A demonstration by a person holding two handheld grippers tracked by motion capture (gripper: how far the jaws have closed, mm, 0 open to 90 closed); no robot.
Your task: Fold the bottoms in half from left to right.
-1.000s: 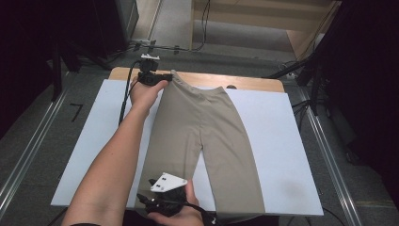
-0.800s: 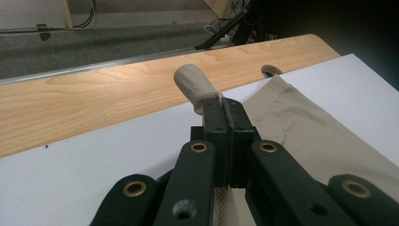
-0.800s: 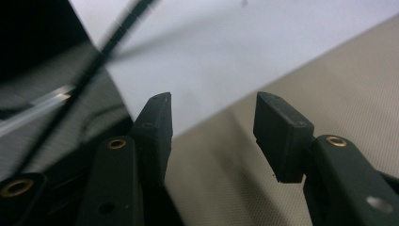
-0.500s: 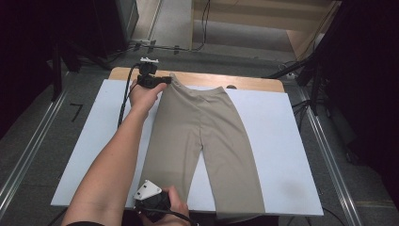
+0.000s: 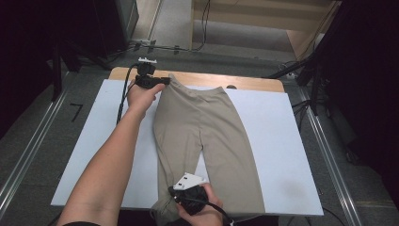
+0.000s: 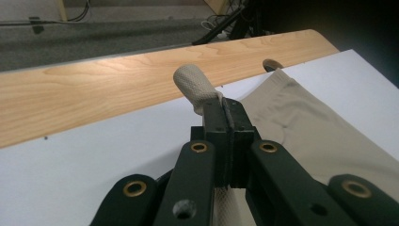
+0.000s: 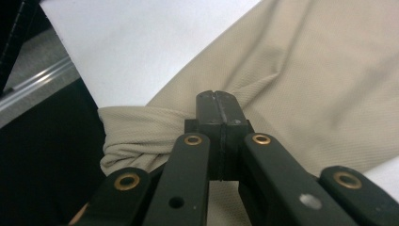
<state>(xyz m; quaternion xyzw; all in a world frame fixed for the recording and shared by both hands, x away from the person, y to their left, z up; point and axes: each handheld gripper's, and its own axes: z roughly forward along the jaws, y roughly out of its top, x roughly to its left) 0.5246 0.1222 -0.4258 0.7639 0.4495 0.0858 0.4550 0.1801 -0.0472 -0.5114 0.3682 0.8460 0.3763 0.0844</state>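
A pair of beige trousers (image 5: 207, 127) lies flat on a white board (image 5: 282, 141), waist at the far side. My left gripper (image 5: 162, 81) is shut on the waistband's far-left corner; in the left gripper view a roll of fabric (image 6: 195, 84) sticks out past its closed tips (image 6: 226, 106). My right gripper (image 5: 175, 192) sits at the near edge, over the hem of the left leg. Its jaws have just been closing. In the right gripper view they stand together (image 7: 219, 99) with hem fabric pinched and bunched (image 7: 136, 136) beside them.
A wooden tabletop (image 5: 244, 82) shows beyond the board's far edge. Metal rails (image 5: 329, 155) run along both sides of the table. Cables and stands (image 5: 301, 70) are on the floor behind. Bare white board lies right of the trousers.
My right gripper swung left toward the hem at the near edge, then came back right. The hem is now bunched. The left hand has stayed put.
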